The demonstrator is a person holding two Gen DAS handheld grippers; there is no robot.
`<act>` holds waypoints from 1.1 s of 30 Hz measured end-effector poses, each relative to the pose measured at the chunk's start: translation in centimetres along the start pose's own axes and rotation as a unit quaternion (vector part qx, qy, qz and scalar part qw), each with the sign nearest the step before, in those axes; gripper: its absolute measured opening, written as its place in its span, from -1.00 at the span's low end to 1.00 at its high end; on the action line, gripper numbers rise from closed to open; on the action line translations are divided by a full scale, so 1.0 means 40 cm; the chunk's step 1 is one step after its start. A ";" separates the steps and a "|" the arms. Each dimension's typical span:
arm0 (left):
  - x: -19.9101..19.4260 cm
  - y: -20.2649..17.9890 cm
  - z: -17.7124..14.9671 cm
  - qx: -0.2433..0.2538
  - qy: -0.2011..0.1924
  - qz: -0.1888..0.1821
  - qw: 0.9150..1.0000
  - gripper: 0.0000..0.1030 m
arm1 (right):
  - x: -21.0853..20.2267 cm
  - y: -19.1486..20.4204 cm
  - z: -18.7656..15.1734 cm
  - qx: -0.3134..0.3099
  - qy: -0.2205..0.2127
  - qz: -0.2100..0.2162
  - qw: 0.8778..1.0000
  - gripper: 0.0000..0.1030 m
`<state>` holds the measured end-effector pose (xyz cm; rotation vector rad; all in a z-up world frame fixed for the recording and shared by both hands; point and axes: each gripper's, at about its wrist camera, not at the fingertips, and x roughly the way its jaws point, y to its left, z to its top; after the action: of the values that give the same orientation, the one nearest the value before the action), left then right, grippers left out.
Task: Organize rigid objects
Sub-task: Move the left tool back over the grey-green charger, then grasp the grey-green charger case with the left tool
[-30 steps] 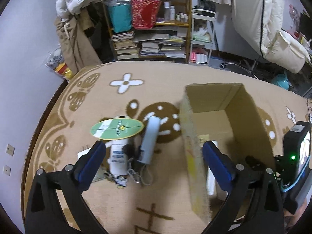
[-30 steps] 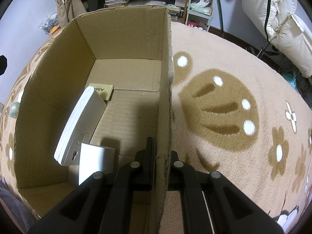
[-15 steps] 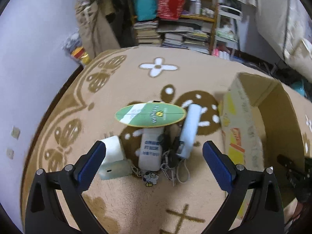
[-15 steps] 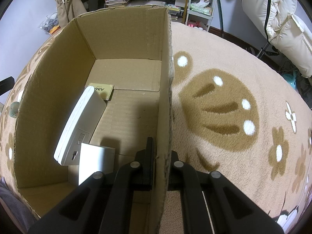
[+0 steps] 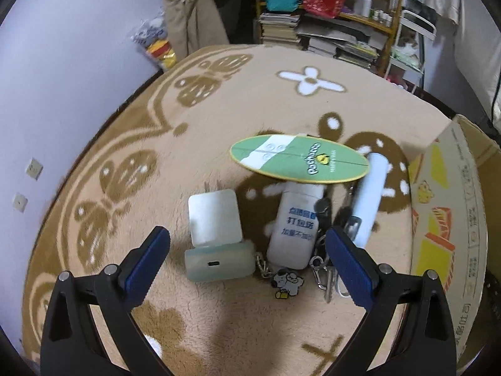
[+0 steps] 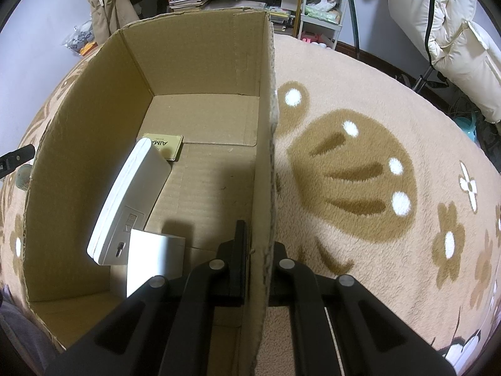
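My left gripper (image 5: pixel 245 261) is open above a cluster on the rug: a white charger plug (image 5: pixel 216 217) leaning on a pale green case (image 5: pixel 219 263), a white bottle with blue print (image 5: pixel 297 225), a green oval board (image 5: pixel 297 158), a white cylinder (image 5: pixel 372 194) and a key bunch with a charm (image 5: pixel 322 269). The cardboard box (image 5: pixel 447 219) stands to their right. My right gripper (image 6: pixel 258 250) is shut on the cardboard box wall (image 6: pixel 266 144). Inside lie a white flat device (image 6: pixel 131 200), a white block (image 6: pixel 153 260) and a yellow tin (image 6: pixel 164 144).
A beige patterned rug (image 5: pixel 219 100) covers the floor. Bookshelves (image 5: pixel 328 25) with stacked books and bags stand at the back, hanging coats (image 5: pixel 191 9) to their left. The wall (image 5: pixel 62 62) runs close on the left. White bedding (image 6: pixel 444 31) hangs at the far right.
My left gripper has swung left, away from the box, and now hovers closer over the cluster of objects. The right gripper and the box have not moved.
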<state>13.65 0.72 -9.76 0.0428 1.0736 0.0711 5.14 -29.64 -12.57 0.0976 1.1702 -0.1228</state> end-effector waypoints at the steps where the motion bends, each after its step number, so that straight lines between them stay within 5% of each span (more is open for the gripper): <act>1: 0.005 0.005 -0.001 -0.007 0.004 -0.003 1.000 0.91 | 0.000 0.002 -0.001 0.000 0.000 0.000 1.000 -0.86; 5: 0.027 0.022 -0.007 -0.021 0.015 -0.004 1.000 0.90 | 0.001 0.001 0.000 0.000 0.000 0.000 1.000 -0.86; 13: 0.048 0.023 -0.012 -0.018 0.032 0.009 0.999 0.41 | 0.000 -0.003 -0.001 0.002 0.001 0.002 1.000 -0.86; 19: 0.079 0.068 -0.016 -0.063 0.052 0.000 0.997 0.01 | -0.001 -0.004 -0.002 0.001 0.001 0.002 1.000 -0.86; 33: 0.094 0.078 -0.026 -0.090 0.067 -0.003 0.994 0.00 | -0.002 -0.007 -0.002 0.004 0.001 0.005 1.000 -0.86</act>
<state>14.41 4.12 -13.34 -0.1292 1.1965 0.1671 4.99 -29.89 -12.52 0.1105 1.1702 -0.1176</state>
